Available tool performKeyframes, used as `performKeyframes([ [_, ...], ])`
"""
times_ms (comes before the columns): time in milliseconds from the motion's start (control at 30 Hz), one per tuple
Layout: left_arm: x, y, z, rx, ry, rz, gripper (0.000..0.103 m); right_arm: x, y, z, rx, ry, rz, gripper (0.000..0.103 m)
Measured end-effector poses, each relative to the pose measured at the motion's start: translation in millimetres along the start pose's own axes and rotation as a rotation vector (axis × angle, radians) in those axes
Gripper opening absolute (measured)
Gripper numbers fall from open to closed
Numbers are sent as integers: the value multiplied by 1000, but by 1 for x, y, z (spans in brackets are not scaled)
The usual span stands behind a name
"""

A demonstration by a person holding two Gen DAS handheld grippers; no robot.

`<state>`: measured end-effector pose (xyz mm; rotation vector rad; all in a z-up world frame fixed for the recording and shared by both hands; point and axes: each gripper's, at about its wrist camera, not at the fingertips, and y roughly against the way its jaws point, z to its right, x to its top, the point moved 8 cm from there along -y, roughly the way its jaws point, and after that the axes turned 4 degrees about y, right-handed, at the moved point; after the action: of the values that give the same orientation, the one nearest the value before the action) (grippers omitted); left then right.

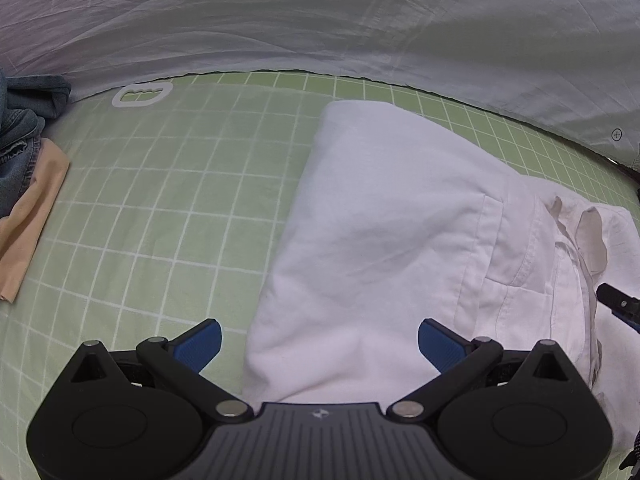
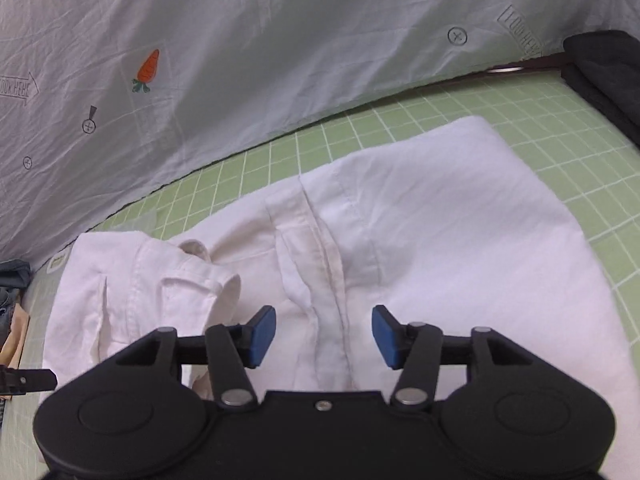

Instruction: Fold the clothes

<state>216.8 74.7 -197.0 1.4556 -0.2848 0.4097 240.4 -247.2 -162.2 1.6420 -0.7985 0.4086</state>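
Both tongs, left (image 1: 319, 342) and right (image 2: 324, 336), gape empty over a limp, light white shirt (image 1: 380, 240), best pinched at its 12 o'clock folded edge.

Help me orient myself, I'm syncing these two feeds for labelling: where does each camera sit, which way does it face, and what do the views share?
Left wrist: sits on the left gripper, facing forward over the folded end of the white shirt on the green grid mat; its own open blue fingers show, plus a tip of the right gripper at the right edge.
Right wrist: sits on the right gripper, facing the shirt's collar and button placket; its open fingers show.
Shared: the shirt, the mat, the carrot-print sheet behind, the denim pile.
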Motion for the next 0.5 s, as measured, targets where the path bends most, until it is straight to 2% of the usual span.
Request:
performKeyframes([
  [67, -5, -4, 4, 6, -2, -5, 103, 6, 13, 13, -24, -6, 42, 59],
  [133, -9, -8, 9, 17, -7, -7, 103, 7, 18, 30, -86, 1, 49, 63],
  [267, -16, -16, 19, 73, -33, -4, 103, -11, 5, 48, -208, 141, -32, 64],
  [367, -22, -21, 26, 127, -63, 3, 103, -35, -3, 42, -198, 225, -104, 77],
  [433, -26, -22, 27, 152, -65, 14, 103, -45, -1, 32, -204, 286, -99, 77],
  [500, -28, -22, 28, 167, -57, 23, 103, -45, 0, 26, -173, 359, -106, 78],
])
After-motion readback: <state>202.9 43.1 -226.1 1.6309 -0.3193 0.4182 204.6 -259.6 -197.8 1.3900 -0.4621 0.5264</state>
